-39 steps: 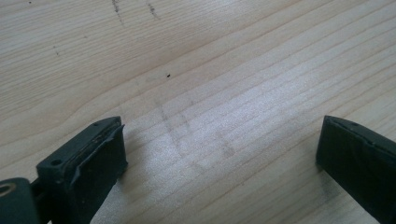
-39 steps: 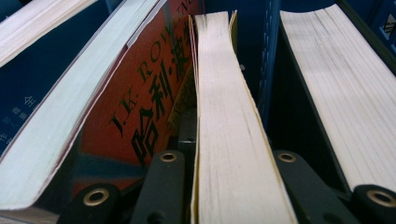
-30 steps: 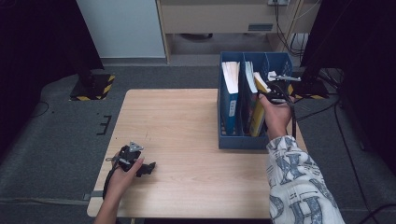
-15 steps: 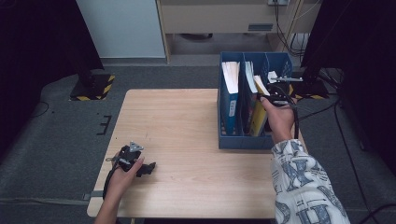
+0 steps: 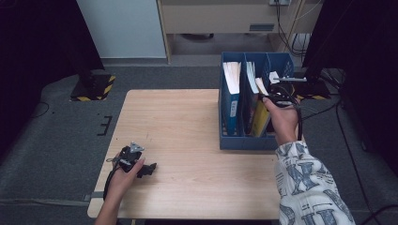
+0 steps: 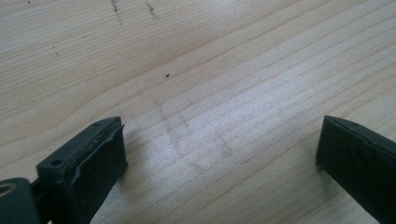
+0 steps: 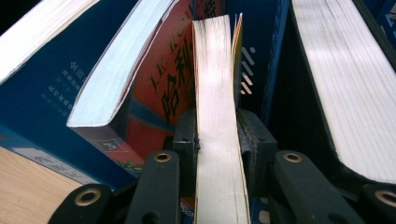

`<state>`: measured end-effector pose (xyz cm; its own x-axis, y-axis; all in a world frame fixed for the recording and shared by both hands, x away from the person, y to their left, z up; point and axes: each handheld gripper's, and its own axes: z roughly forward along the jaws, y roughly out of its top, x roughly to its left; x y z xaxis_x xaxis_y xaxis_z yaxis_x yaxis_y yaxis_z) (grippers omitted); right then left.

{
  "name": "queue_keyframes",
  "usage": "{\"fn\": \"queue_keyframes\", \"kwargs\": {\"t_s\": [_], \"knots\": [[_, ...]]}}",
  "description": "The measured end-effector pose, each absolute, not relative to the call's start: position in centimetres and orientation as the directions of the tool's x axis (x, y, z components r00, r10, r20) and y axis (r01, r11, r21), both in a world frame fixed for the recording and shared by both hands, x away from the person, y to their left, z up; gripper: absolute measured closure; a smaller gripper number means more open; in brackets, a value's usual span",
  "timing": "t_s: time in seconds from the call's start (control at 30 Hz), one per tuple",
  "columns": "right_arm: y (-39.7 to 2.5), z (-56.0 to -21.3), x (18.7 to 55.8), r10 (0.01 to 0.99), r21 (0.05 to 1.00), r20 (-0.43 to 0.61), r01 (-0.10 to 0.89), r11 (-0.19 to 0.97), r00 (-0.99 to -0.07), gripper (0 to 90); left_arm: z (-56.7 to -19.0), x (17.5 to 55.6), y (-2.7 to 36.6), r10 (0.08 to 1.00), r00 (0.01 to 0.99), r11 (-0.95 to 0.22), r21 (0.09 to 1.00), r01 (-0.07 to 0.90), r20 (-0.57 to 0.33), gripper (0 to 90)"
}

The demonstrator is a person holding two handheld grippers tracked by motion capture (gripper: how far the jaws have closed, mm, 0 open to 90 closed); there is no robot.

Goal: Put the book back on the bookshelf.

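Right gripper view shows a thin yellow-covered book (image 7: 219, 130) clamped page-edge up between the right gripper's (image 7: 218, 140) two black jaws, which press on both of its covers. The book stands in the blue file rack (image 5: 230, 136), leaning beside a red-covered book (image 7: 159, 88) on one side, with a thicker dark-covered book (image 7: 345, 84) past a divider on the other. From the high view, the rack sits at the table's (image 5: 187, 122) far right corner, with the yellow book (image 5: 261, 117) in its middle section, and the person's right hand (image 5: 284, 119) reaches over the rack's near right part. Near the table's front left corner, the left hand (image 5: 123, 176) rests the left gripper (image 5: 149, 168) on the wood. Its jaws stand wide apart over bare tabletop, holding nothing.
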<state>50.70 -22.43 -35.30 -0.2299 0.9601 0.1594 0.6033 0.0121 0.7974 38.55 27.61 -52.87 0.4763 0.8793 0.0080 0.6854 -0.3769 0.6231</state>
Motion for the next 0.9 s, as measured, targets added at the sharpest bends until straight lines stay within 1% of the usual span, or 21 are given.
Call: {"fn": "queue_keyframes", "kwargs": {"t_s": [0.2,0.27,0.3,0.4,0.43,0.9], "knots": [[-22.4,-34.8,50.3,0.956,0.799,0.177,0.601,-0.001,-0.233,70.6,-52.9,38.6,27.6,0.879,0.476,-0.377,0.623,0.685,0.008,0.7],[-22.3,-34.7,50.2,0.956,0.798,0.171,0.603,0.008,-0.238,71.5,-52.9,38.5,27.6,0.88,0.476,-0.376,0.623,0.685,0.008,0.7],[-22.3,-34.5,50.2,0.959,0.797,0.152,0.603,0.026,-0.241,72.5,-52.9,38.5,27.6,0.879,0.476,-0.377,0.623,0.685,0.008,0.7],[-22.2,-34.5,50.3,0.958,0.796,0.15,0.605,0.03,-0.245,73.2,-52.9,38.5,27.6,0.88,0.476,-0.376,0.624,0.685,0.008,0.7],[-22.2,-34.4,50.3,0.961,0.797,0.131,0.603,0.045,-0.245,74.3,-52.9,38.5,27.6,0.88,0.476,-0.376,0.624,0.685,0.007,0.7],[-22.3,-33.9,51.3,0.97,0.823,0.117,0.568,0.026,-0.214,75.3,-52.9,38.5,27.6,0.881,0.473,-0.37,0.628,0.685,0.004,0.7]]}}
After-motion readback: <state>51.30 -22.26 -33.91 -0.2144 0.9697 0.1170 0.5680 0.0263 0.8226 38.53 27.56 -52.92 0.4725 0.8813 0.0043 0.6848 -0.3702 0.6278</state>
